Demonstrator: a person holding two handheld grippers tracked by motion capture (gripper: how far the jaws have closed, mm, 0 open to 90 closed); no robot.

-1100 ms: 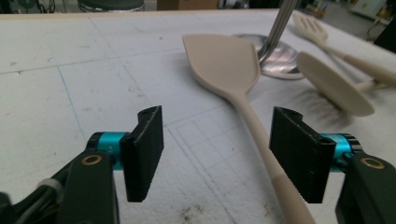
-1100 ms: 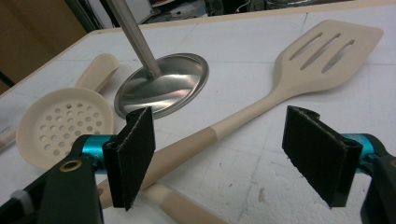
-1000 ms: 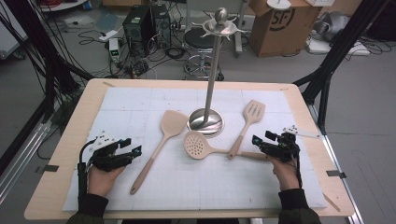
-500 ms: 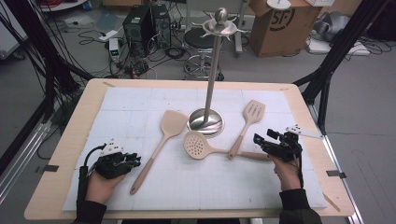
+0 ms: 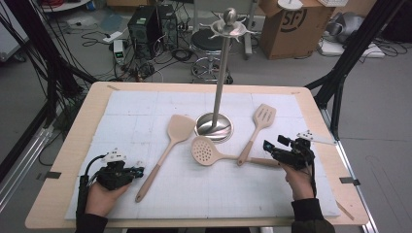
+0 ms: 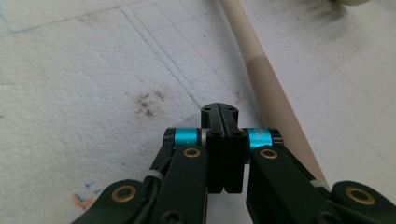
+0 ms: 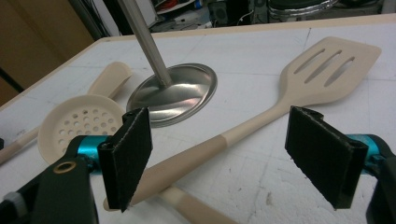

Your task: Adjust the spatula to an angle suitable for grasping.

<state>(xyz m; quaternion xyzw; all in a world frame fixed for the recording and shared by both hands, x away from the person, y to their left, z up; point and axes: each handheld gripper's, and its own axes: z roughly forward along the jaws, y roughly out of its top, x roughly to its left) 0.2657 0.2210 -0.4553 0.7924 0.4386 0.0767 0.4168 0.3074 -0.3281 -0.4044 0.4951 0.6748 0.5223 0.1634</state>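
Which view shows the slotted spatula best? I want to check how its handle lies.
The right gripper view: the slotted spatula lies close and sharp, its handle crossing over the skimmer's handle between the open right gripper. The high view shows the whole spatula, but small. The left gripper view shows a different, plain handle.

- The high view looks forward and down on the table [image 5: 73, 145] from well above.
- The left gripper view sits very near the mat [image 6: 70, 70], facing down.
- The right gripper view looks low across the slotted spatula [image 7: 299, 88], shared with the high view, right of centre.
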